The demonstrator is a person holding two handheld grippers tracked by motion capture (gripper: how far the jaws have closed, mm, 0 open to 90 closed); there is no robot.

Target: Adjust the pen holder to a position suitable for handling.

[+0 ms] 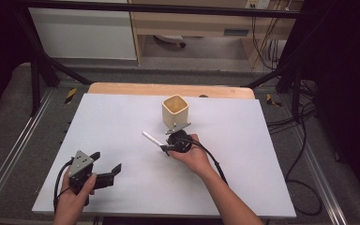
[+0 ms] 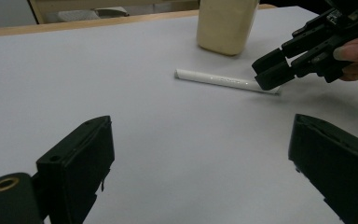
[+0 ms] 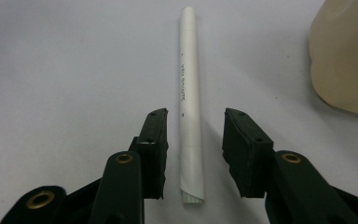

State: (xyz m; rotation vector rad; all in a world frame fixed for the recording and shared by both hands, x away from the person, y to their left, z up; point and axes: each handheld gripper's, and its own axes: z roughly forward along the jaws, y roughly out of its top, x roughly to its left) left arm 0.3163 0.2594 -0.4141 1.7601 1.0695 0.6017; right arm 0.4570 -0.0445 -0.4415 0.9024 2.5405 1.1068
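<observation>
- While the right gripper straddles the near end of the white tube, its jaws stand a little apart from it on both sides; no pad presses yet, so nothing is held.
- In the high view the tube lies flat on the white table sheet at centre frame, just below and left of the cream square cup.
- By my reading, the step in hand is the grasp on the tube's end.
- Next the jaws need to close squarely on the tube without rolling it aside, then lift; the cup looks the likely goal.
- At lower left of the high view, the left gripper hangs slack and wide open, gripping nothing, well apart from the tube.
</observation>
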